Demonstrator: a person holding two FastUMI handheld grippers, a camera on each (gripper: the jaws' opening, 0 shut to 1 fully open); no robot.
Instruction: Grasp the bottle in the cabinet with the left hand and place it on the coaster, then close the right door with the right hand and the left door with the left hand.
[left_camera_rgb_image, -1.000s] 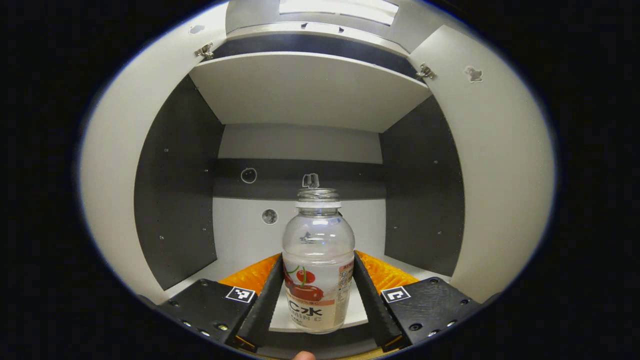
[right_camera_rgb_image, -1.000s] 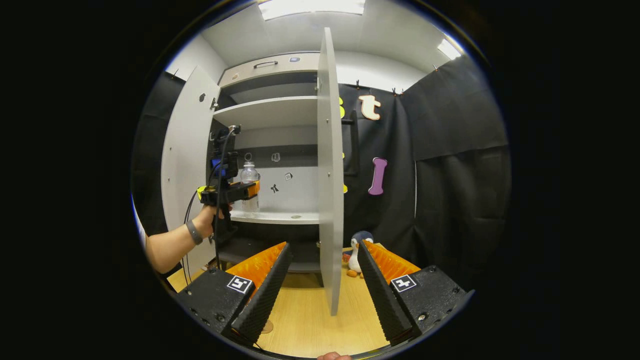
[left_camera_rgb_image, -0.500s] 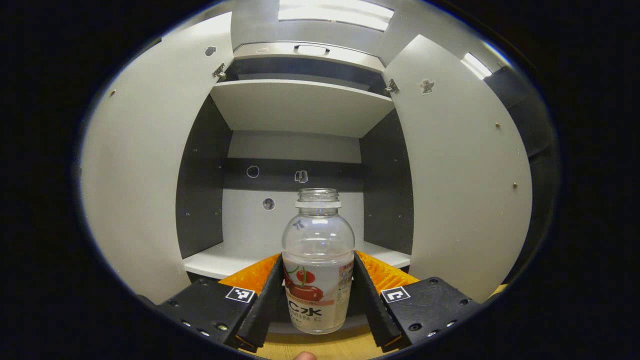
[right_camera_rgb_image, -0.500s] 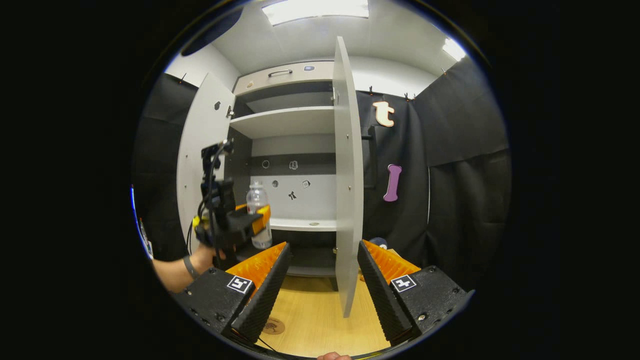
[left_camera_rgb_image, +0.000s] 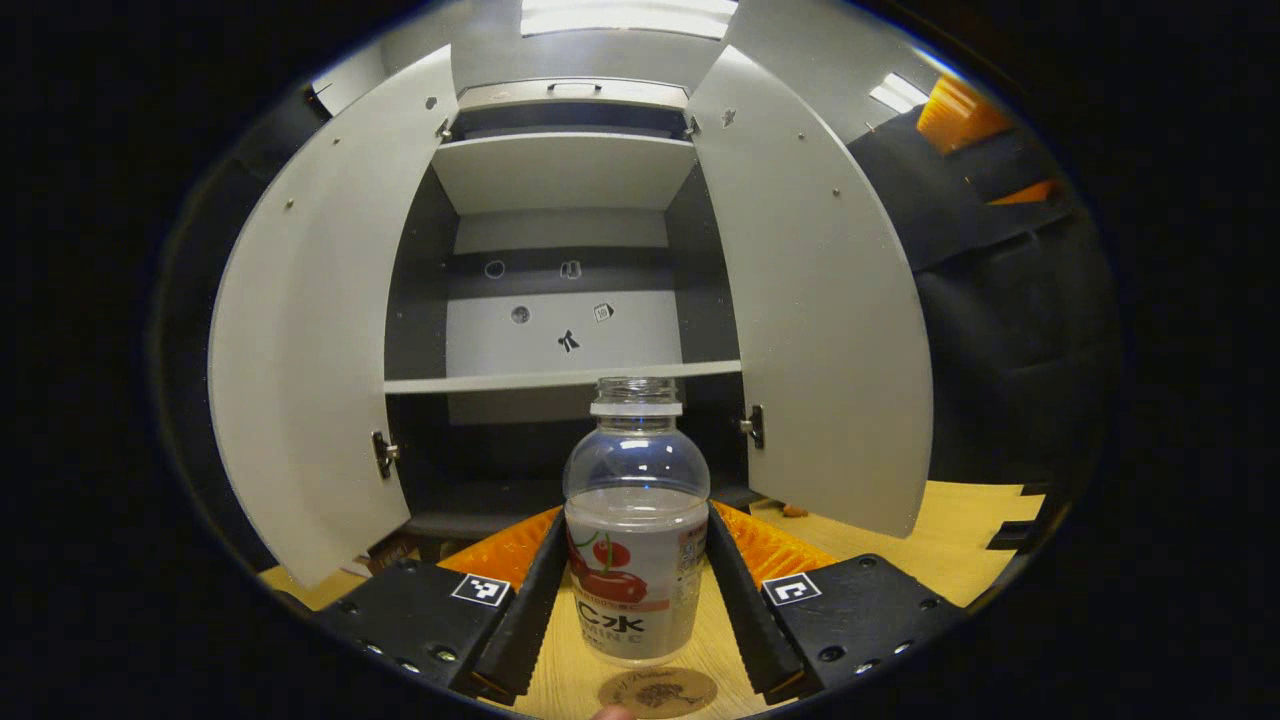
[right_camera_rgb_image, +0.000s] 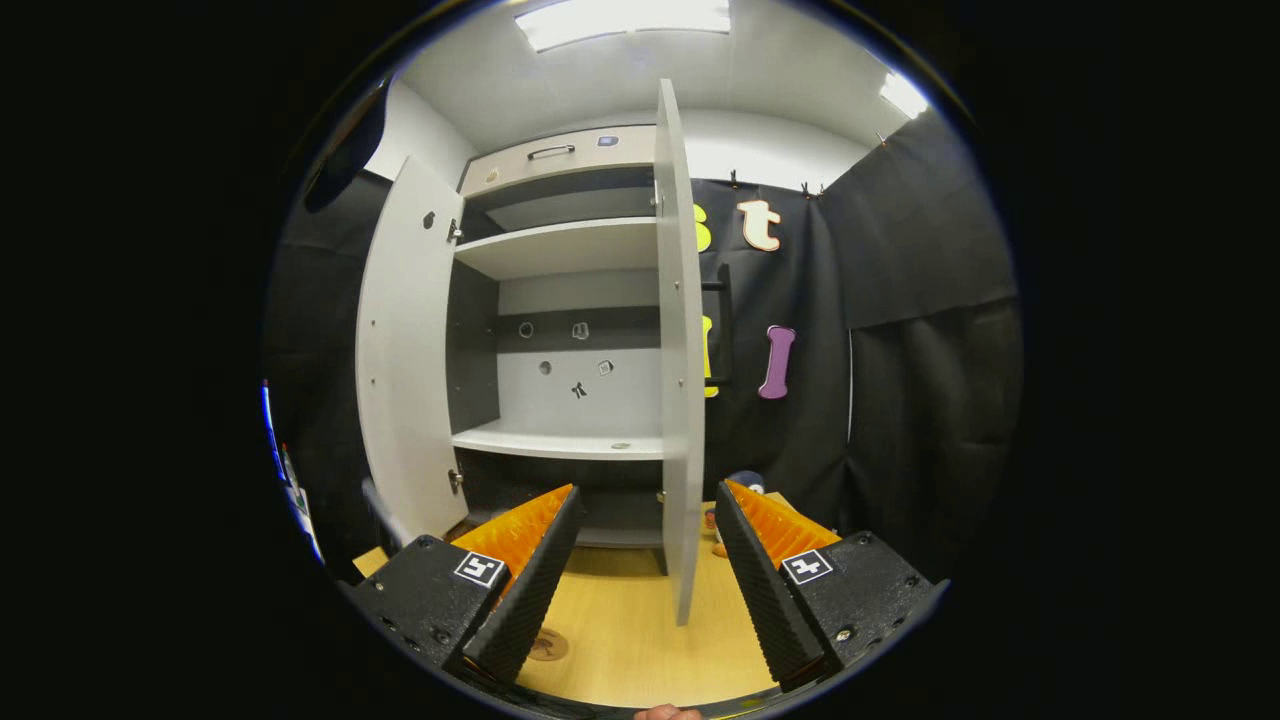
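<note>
In the left gripper view my left gripper (left_camera_rgb_image: 632, 545) is shut on a clear capless bottle (left_camera_rgb_image: 635, 535) with a cherry label, held upright just above the wooden table. A round brown coaster (left_camera_rgb_image: 657, 692) lies right below and in front of the bottle's base. Behind stands the grey cabinet with its left door (left_camera_rgb_image: 305, 360) and right door (left_camera_rgb_image: 815, 310) swung open. In the right gripper view my right gripper (right_camera_rgb_image: 640, 535) is open and holds nothing, and the right door's edge (right_camera_rgb_image: 680, 380) stands straight ahead between its fingers, farther off. The coaster (right_camera_rgb_image: 547, 645) shows beside its left finger.
The cabinet's middle shelf (right_camera_rgb_image: 555, 440) is bare apart from a small mark. A penguin toy (right_camera_rgb_image: 735, 495) sits on the table (right_camera_rgb_image: 640, 640) behind the right door. Black cloth walls close the booth on the right.
My left gripper has drawn the bottle out of the cabinet and down to just over the coaster. It has left the right gripper view. The right gripper has barely shifted.
</note>
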